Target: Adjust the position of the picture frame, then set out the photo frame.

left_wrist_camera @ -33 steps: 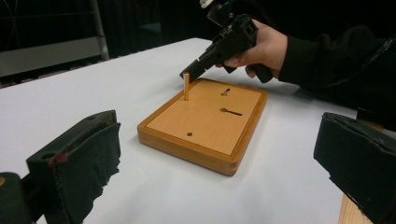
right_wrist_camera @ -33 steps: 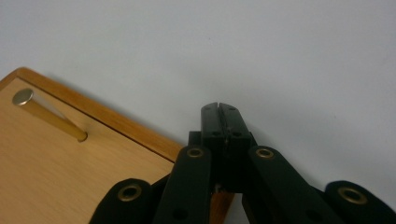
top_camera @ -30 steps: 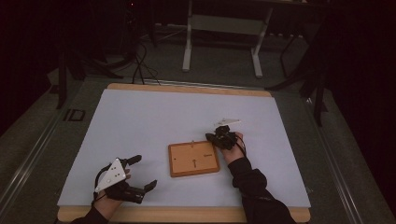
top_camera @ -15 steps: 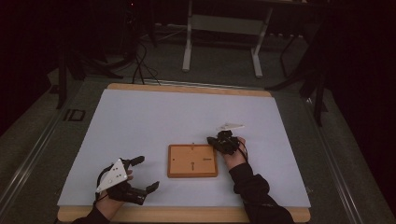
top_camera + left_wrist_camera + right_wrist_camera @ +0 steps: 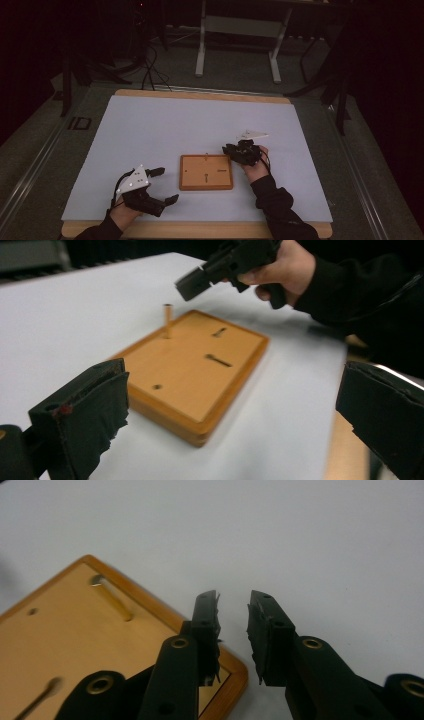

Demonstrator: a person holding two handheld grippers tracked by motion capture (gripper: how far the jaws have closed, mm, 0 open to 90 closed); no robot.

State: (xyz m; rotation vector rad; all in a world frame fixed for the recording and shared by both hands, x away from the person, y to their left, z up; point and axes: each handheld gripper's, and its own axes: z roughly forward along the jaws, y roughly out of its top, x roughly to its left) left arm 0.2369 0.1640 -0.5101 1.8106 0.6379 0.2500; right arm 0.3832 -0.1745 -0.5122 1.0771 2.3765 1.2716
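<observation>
on the white sheet [image 5: 150, 125], high view: wooden board [image 5: 206, 172] lies flat near the front edge, between the two hands. a thin peg [image 5: 206, 154] stands upright at the board's far edge. right gripper [image 5: 235, 150] sits just off the board's far right corner, tips aimed toward the peg, so it is the nearer one. its jaws have just been opening, nothing between them. left gripper [image 5: 165, 185] rests left of the board, jaws spread wide, empty. table edge [image 5: 200, 230] is wood; beyond the board, dark floor, a grey stand [image 5: 237, 45] and cables.

left gripper view: board [image 5: 197, 375] lies ahead between the wide-open jaws, not touched. peg [image 5: 167, 321] stands vertical at the board's far edge, long axis up. right gripper [image 5: 195, 282] hovers above and just beyond the peg, clear of it. two slots and a small hole show in the board face.

right gripper view: jaws parted a little, gap empty, held over the board's corner [image 5: 235, 672]. peg [image 5: 112, 596] lies left of the jaws, well apart. my read: any re-grip needs a shift left toward it.
</observation>
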